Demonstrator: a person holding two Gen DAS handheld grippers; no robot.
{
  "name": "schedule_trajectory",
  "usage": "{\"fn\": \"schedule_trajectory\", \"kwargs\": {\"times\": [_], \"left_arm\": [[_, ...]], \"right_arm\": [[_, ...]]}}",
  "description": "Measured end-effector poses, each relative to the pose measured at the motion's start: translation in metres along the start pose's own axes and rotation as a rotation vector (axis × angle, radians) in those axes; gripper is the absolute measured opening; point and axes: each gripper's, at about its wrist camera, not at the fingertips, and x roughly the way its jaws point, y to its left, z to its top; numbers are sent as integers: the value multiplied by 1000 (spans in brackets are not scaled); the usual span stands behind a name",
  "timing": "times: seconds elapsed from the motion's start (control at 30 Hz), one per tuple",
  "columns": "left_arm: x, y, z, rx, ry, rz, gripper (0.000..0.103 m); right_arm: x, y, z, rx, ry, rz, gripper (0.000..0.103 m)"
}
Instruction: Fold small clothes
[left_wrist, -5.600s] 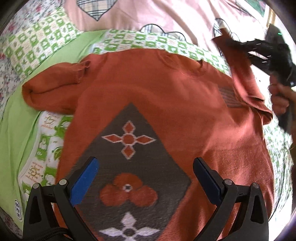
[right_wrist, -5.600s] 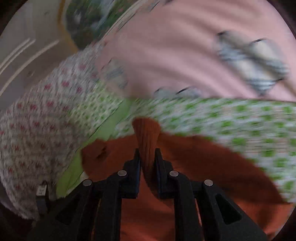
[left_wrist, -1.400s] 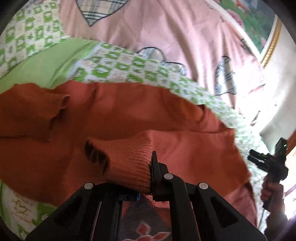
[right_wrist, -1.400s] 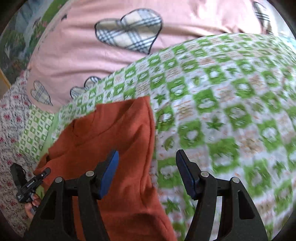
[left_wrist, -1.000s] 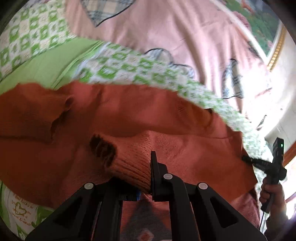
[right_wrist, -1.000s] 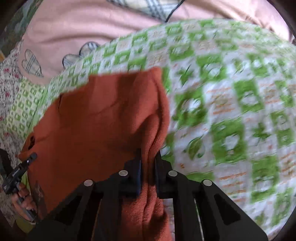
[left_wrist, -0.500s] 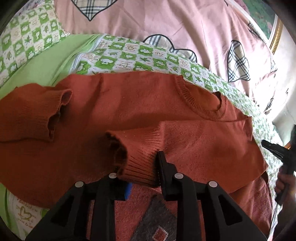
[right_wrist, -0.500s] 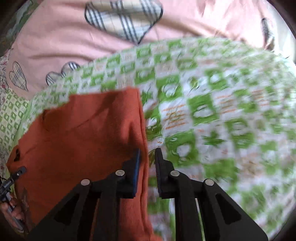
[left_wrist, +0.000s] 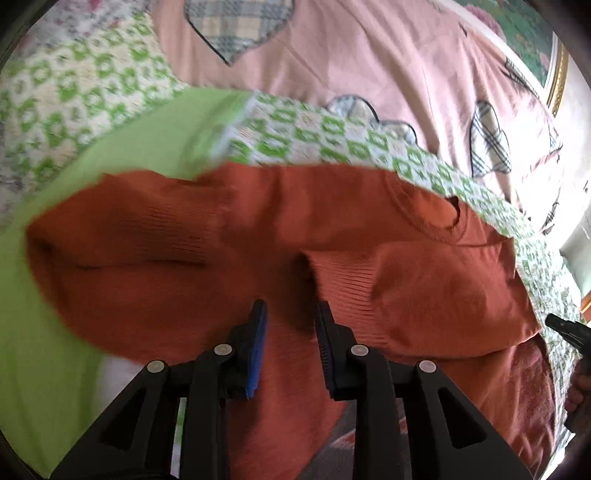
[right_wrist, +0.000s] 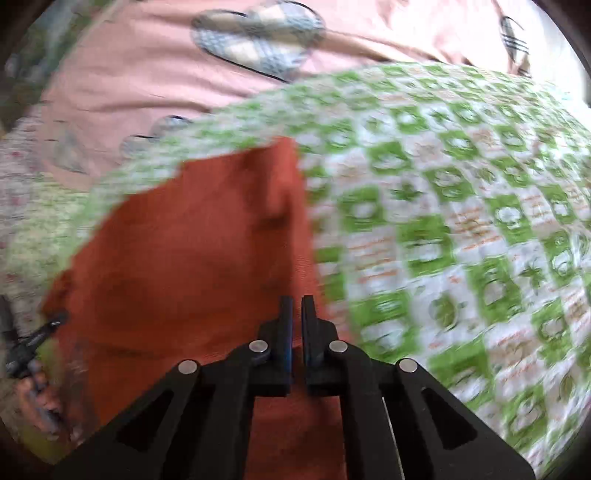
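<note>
An orange knit sweater (left_wrist: 332, 206) lies flat on the bed, and it also shows in the right wrist view (right_wrist: 192, 251). Its right sleeve (left_wrist: 424, 291) is folded across the chest, ribbed cuff (left_wrist: 343, 273) near the middle. The left sleeve (left_wrist: 122, 236) lies folded at the left. My left gripper (left_wrist: 290, 317) is open and empty, just in front of the cuff. My right gripper (right_wrist: 297, 302) is shut with nothing between its pads, over the sweater's right edge.
The bed has a green-and-white patterned quilt (right_wrist: 461, 221) and a plain green sheet (left_wrist: 147, 144). A pink cover with plaid hearts (left_wrist: 332, 55) lies behind. The other gripper (left_wrist: 569, 328) shows at the right edge of the left wrist view.
My left gripper has let go of the sleeve cuff and opened, and the cuff now rests on the chest. My right gripper, which let go of the sweater's edge earlier, stays shut and empty.
</note>
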Motion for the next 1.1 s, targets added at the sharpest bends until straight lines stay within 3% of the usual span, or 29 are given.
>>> {"fn": "schedule_trajectory", "kwargs": {"times": [0.03,0.07,0.1,0.13,0.23,0.37,0.47,0.57,0.6,0.63,0.67,0.7,0.73,0.77,0.83,0.93,1.1], "left_arm": [[-11,7,1,5,-23,16,39],[-17,11,3,9,-35,27,45],[-24,18,5,13,-48,44,57],[-28,22,8,14,-58,57,65],[-34,34,22,29,-78,106,80],[-9,33,42,86,-36,138,82],[24,28,50,135,23,168,83],[56,29,53,178,72,256,83],[66,33,53,176,91,282,75],[73,41,53,152,108,283,55],[76,46,53,127,116,269,52],[75,53,54,97,108,242,42],[70,59,56,72,96,232,21],[67,62,56,55,95,218,14],[55,68,57,7,77,182,7],[25,62,59,-42,21,98,6],[-24,7,65,-50,-83,-102,6]], "right_arm": [[-5,9,-5,-8,1,29,16],[-7,16,-9,-19,1,43,26],[-9,23,-12,-28,2,60,38],[-9,31,-17,-29,4,82,44],[-9,48,-34,-11,29,156,45],[-6,65,-59,32,66,253,53],[-7,77,-68,36,71,286,65],[-8,84,-72,42,73,307,81],[-8,84,-73,53,75,317,86],[-9,83,-74,63,71,332,88],[-12,83,-76,69,63,340,88],[-14,82,-77,70,55,338,88],[-16,81,-78,68,49,327,88],[-17,80,-77,64,46,309,88],[-18,79,-79,54,46,272,88],[-17,82,-82,10,56,250,88],[-22,80,-86,5,40,259,88]]}}
